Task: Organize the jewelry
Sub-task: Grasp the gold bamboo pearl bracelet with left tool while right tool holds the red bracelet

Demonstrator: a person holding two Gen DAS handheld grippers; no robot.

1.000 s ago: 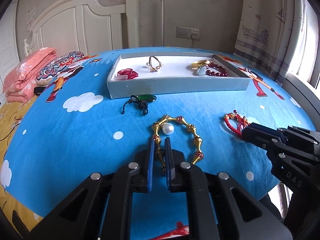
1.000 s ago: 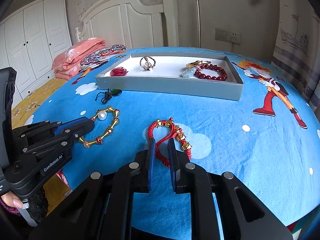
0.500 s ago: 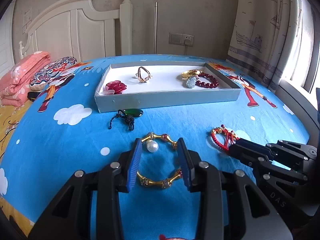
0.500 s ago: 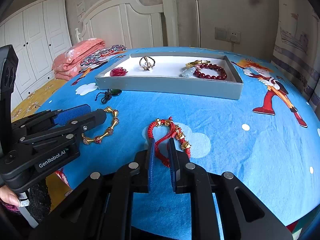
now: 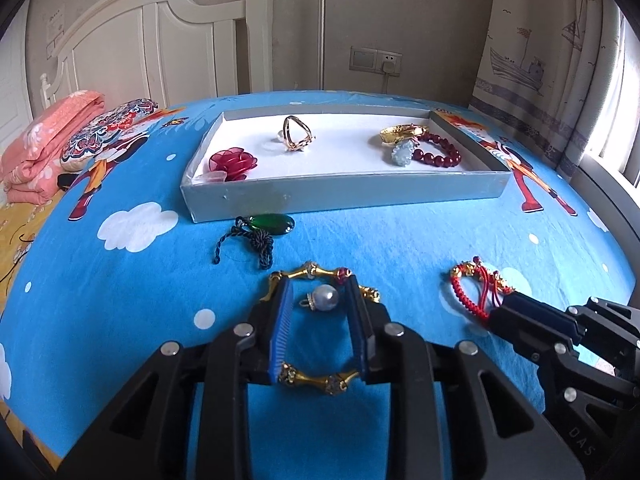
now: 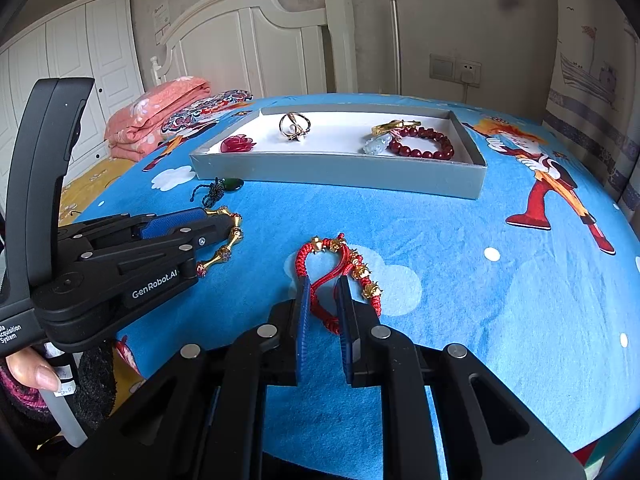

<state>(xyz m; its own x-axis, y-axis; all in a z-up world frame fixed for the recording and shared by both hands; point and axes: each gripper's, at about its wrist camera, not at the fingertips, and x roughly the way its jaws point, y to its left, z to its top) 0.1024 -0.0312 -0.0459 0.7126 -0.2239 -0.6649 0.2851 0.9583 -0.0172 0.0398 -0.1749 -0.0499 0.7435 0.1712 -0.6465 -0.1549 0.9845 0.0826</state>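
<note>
A gold bead bracelet (image 5: 316,378) with a pearl charm (image 5: 325,298) lies on the blue bedsheet. My left gripper (image 5: 318,292) is open, its fingers straddling the pearl and pressing down over the bracelet's sides; it also shows in the right wrist view (image 6: 224,220). A red cord bracelet (image 6: 340,264) with gold beads lies to the right. My right gripper (image 6: 323,284) is partly open around its cord, not clamped. A grey tray (image 5: 344,192) behind holds a red flower (image 5: 234,162), a gold ring (image 5: 296,134), a dark red bead bracelet (image 5: 438,152) and a gold piece (image 5: 400,132).
A green pendant on a dark cord (image 5: 260,230) lies just before the tray's front wall. Folded pink bedding (image 5: 44,148) and a patterned pillow (image 5: 108,130) lie at the far left. The white headboard (image 5: 160,40) and curtains (image 5: 560,60) stand behind. The bed's edge is near on the right.
My left gripper has opened from nearly shut and moved forward over the gold bracelet, now straddling the pearl. My right gripper has opened slightly around the red cord.
</note>
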